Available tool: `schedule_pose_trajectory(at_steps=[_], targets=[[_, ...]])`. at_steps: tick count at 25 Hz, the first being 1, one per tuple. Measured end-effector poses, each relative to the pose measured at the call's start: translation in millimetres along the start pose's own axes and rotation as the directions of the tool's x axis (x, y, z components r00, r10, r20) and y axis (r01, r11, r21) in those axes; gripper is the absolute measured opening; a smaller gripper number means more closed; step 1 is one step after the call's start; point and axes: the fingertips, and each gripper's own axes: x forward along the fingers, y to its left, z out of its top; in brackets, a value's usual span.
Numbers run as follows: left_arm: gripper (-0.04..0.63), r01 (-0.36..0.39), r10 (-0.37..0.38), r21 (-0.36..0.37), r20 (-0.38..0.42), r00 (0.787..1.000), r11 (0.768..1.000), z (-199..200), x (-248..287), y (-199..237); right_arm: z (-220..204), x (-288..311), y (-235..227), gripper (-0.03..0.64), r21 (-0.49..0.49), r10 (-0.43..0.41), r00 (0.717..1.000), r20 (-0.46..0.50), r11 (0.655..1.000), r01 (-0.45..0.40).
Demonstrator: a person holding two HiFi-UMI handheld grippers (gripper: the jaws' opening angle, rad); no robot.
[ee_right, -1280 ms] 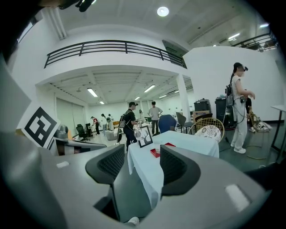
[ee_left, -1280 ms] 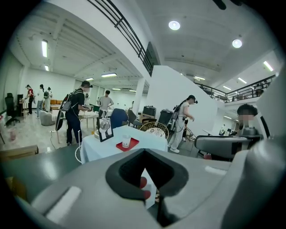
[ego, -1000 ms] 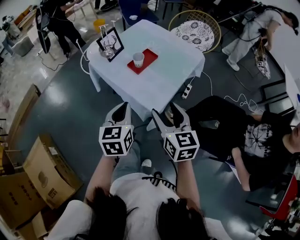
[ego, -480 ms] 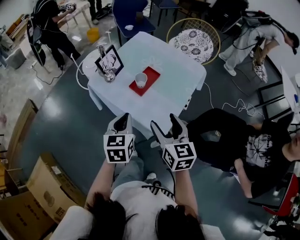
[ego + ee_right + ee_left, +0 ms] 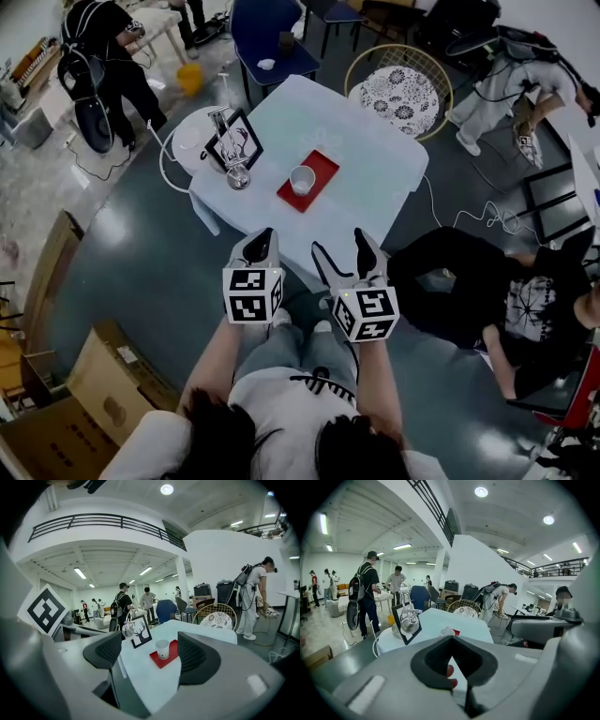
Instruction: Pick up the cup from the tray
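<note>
A large open hall with a glossy grey floor [image 5: 141, 244] holds several people, cardboard boxes [image 5: 89, 398] at the lower left, a blue chair [image 5: 267, 37] and a round wicker chair [image 5: 398, 92] behind a square table [image 5: 375, 155] draped in a white cloth. On the table stand a framed deer picture [image 5: 236, 139] with a shiny metal pot [image 5: 237, 176] just beside it, and a red tray [image 5: 324, 166] lying diagonally near the middle. The cup [image 5: 302, 178], white and paper-like, stands upright on the tray, its long axis vertical and its open mouth up. Both grippers hang in front of the table's near edge, pointing toward it and well apart from the cup. The left gripper [image 5: 261, 246] has its jaws together with nothing held. The right gripper [image 5: 343, 248] has its jaws spread wide, having just been opening, and they touch nothing; in the right gripper view the cup and tray show far off in the gap between them.
</note>
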Motion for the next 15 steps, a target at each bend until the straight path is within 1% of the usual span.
schedule_pose_trajectory(at_steps=[3,9,15], targets=[[0.000,-0.001,0.001,0.000,-0.012,1.000,1.000,2,10,11,1,17,4,0.384,-0.035,0.005,1.000,-0.016,0.999,-0.005],[0.000,0.006,-0.006,-0.016,-0.002,1.000,1.000,13,30,17,9,44,-3,0.387,-0.023,0.020,1.000,0.008,1.000,-0.020],[0.000,-0.011,0.011,-0.002,-0.014,1.000,1.000,14,51,26,2,78,-2,0.393,-0.069,0.048,0.999,-0.025,0.996,-0.050]])
